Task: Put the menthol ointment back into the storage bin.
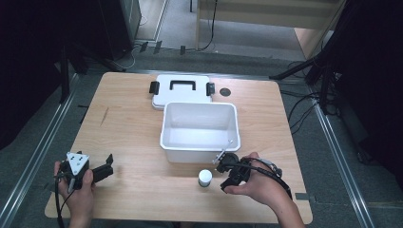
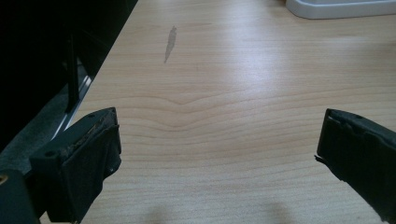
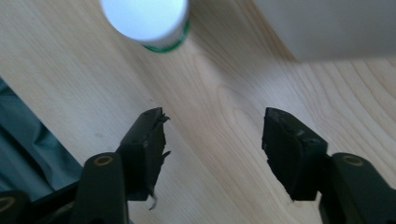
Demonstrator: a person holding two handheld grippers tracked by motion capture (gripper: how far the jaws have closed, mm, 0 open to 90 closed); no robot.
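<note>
Two hands come in from the near edge of the pale wood-grain tabletop, each holding one set of black tongs. Left tongs sit near the front left corner, topped by a grey three-cornered plate, and point toward the middle of the tabletop; their jaws stand wide apart over bare wood, gripping nothing, as the left gripper view confirms. Right tongs lie near the front right, held in a hand with a black cable trailing back along the wrist; their jaws are also apart and empty.

Just left of the right tongs stands one small round white container with a white cap, upright on the wood and not touching the jaws. In the right gripper view it sits ahead of the jaws, and a thin green band shows below its cap. No writing on it can be read.

Beyond it, at the middle of the tabletop, is one open rectangular white plastic bin, its inside bare. Touching or slightly under its far edge lies one flat white lid with a black handle and two black side clasps. Just right of the lid is one small dark round mark on the wood; what it is cannot be told. One thin dark streak marks the wood toward the left.
</note>
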